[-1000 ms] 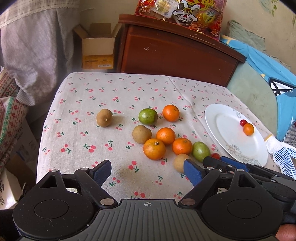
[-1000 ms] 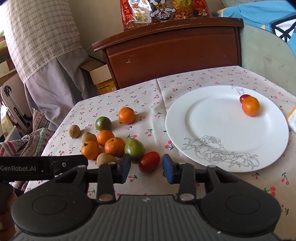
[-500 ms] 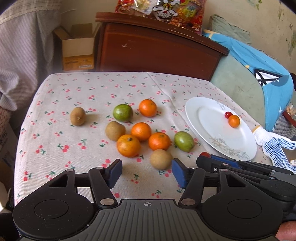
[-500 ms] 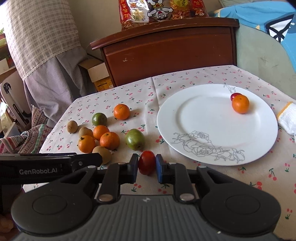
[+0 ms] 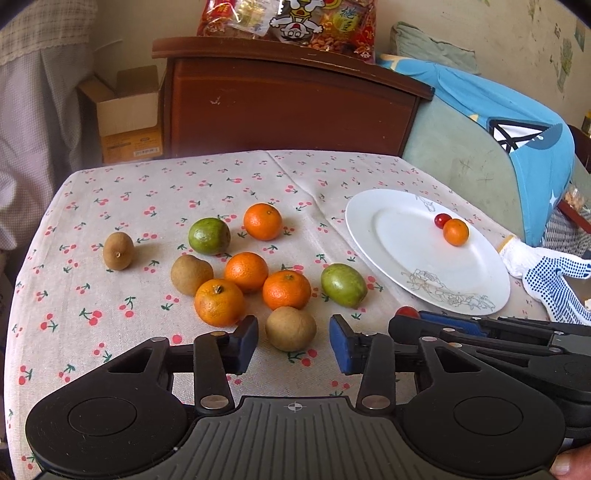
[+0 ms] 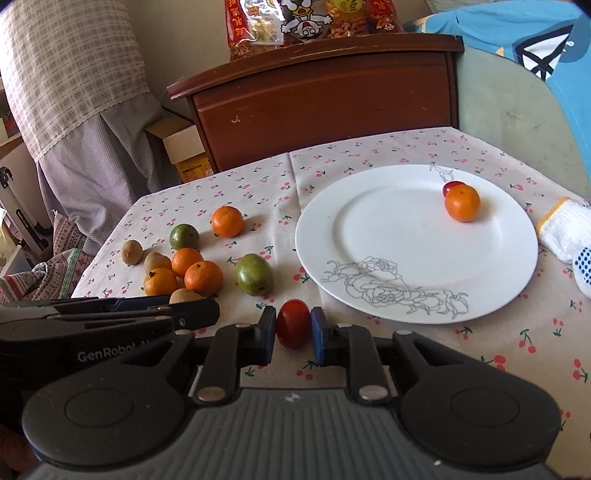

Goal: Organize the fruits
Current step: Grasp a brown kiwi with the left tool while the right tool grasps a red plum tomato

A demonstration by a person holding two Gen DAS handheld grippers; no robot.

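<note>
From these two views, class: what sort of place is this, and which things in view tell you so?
Most likely a lived-in room at home. A table under a cherry-print cloth stands against a wooden headboard-like piece topped with snack bags, and a cardboard box sits beside it.

Right gripper (image 6: 293, 334) clamped on a red cherry tomato (image 6: 293, 328), pitched down over the table. Left gripper (image 5: 293, 341) jaws have just been closing, straddling a brown fruit (image 5: 290, 328), pads not touching it.

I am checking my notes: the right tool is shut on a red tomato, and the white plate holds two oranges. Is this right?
Not quite. In the right wrist view the white plate holds one orange and one small red tomato. The right tool is indeed shut on a red tomato.
</note>
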